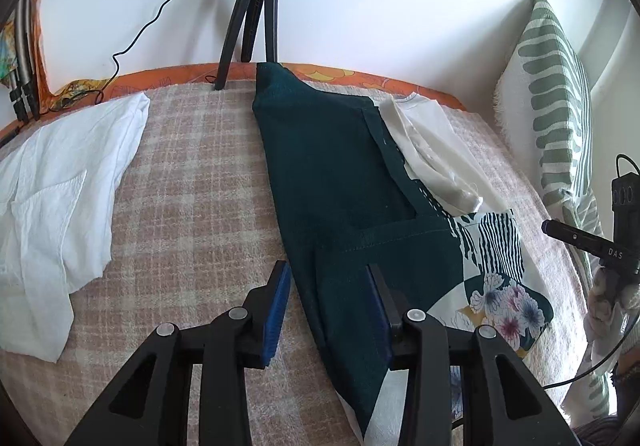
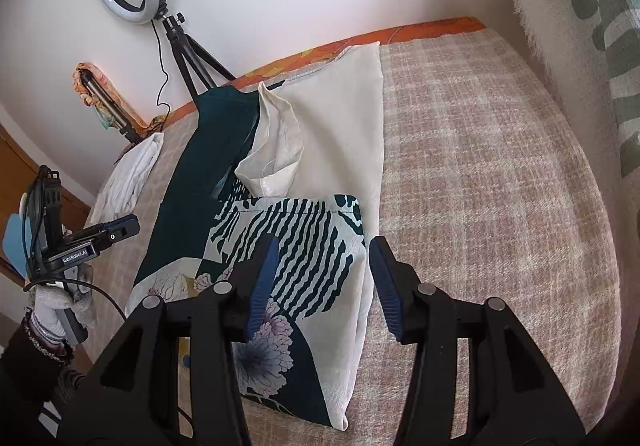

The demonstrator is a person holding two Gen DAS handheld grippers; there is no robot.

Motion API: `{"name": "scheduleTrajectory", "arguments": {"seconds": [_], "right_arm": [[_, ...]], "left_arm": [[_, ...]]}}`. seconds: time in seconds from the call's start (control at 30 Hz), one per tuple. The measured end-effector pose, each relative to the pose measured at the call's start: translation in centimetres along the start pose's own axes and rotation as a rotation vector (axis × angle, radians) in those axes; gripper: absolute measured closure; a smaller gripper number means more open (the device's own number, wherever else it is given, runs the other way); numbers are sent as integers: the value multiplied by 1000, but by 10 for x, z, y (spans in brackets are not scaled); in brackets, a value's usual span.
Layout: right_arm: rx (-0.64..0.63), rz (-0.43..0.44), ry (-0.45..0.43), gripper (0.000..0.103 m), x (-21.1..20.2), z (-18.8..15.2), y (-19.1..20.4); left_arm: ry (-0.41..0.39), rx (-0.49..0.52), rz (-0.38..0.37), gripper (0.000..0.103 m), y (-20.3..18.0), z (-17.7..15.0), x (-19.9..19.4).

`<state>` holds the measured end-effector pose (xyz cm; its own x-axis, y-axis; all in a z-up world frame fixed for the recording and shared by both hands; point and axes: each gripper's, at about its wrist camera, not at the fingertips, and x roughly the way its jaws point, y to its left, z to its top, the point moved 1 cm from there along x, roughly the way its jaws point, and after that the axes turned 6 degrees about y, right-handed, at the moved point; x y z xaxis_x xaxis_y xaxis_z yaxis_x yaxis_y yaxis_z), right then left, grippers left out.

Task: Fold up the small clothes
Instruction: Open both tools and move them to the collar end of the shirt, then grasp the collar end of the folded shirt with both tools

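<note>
Dark teal and cream garment with floral and striped print [image 2: 280,246] lies lengthwise on the bed with the pink-beige checked blanket [image 2: 480,185], running from the near edge toward the wall at 12 o'clock. Already partly folded: the teal half overlaps the cream half, and a cream sleeve [image 2: 276,141] is turned in on top.

Left gripper [image 1: 328,306]: fingers apart, straddling the teal long edge near the hem, nothing clamped. Right gripper [image 2: 322,282]: fingers apart over the cream long edge, nothing held; contact with the cloth cannot be told.

Handling, as judged: thin woven fabric, light, limp, no stiffness, and likely to slide layer on layer and sag between holds. Best taken at the two near hem corners, pinching all layers together so the inner fold does not slip.

Crumpled white cotton garment [image 1: 60,185] waits at 9 o'clock. Black tripod [image 1: 252,5] stands at 12.
</note>
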<state>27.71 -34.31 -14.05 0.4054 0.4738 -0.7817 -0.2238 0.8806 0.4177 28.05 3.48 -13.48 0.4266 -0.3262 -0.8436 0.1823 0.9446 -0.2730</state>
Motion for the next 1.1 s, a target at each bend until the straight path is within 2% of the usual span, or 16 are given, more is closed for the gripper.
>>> {"name": "scheduleTrajectory", "arguments": {"seconds": [0.13,0.3,0.5,0.67,0.77,0.97,1.07,1.1], "right_arm": [[-17,9,6,51,1,29,-6],[30,39,17,51,17,73,-22],[71,64,25,51,50,116,-40],[106,77,28,51,83,142,-52],[119,100,49,51,106,155,-56],[83,89,61,50,137,177,-52],[83,98,40,47,145,188,-54],[87,98,35,47,147,192,-54]], "left_arm": [[-28,-26,2,58,14,29,2],[-31,-32,-1,53,26,67,19],[-26,-32,-1,50,37,104,48],[-19,-72,-26,50,51,128,78],[-6,-86,-40,50,58,139,96],[-10,-103,-25,50,69,162,118],[-20,-128,-50,54,72,170,121],[-20,-131,-55,61,73,171,122]]}}
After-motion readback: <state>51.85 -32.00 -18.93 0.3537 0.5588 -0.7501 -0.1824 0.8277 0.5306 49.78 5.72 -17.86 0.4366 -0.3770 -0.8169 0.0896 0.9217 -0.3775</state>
